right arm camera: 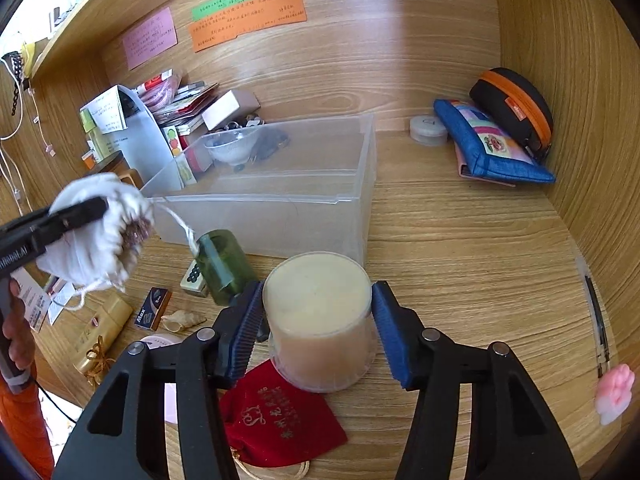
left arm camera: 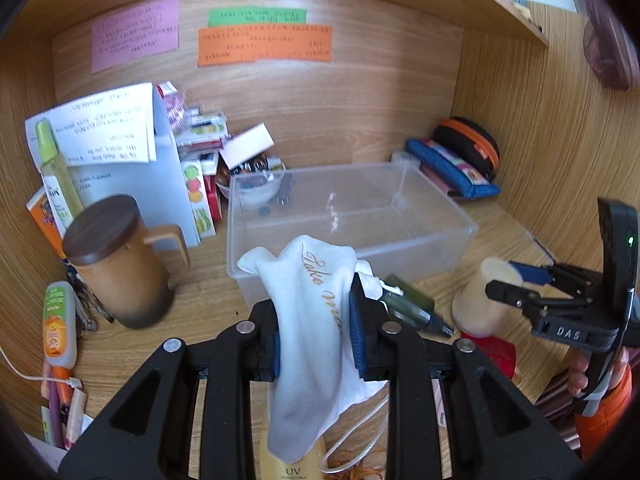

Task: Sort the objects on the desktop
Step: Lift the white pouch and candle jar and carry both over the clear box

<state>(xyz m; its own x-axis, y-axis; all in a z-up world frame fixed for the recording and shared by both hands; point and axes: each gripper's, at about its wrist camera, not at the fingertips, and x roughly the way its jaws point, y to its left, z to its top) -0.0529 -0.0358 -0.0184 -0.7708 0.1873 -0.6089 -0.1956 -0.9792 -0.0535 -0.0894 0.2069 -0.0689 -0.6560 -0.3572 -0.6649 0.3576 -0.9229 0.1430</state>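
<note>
My left gripper [left arm camera: 316, 320] is shut on a white drawstring pouch [left arm camera: 310, 320] with gold lettering and holds it above the desk, in front of the clear plastic bin [left arm camera: 436, 248]. The pouch also shows in the right wrist view [right arm camera: 96, 228], at the left. My right gripper [right arm camera: 318, 320] is open, its blue pads [right arm camera: 250, 320] on either side of an upside-down beige cup [right arm camera: 318, 312] standing on the desk; a small gap shows at each side. In the left wrist view the cup [left arm camera: 476, 300] and right gripper [left arm camera: 506, 282] are at the right.
The bin [right arm camera: 320, 208] holds a small clear bowl [right arm camera: 232, 146]. A dark green bottle [right arm camera: 220, 268] lies near the cup. A red pouch [right arm camera: 276, 420], gold tube [right arm camera: 100, 336], small box [right arm camera: 152, 308] and shell [right arm camera: 182, 320] lie in front. A brown lidded mug [left arm camera: 120, 264] stands left. Pencil cases [right arm camera: 496, 148] lie back right.
</note>
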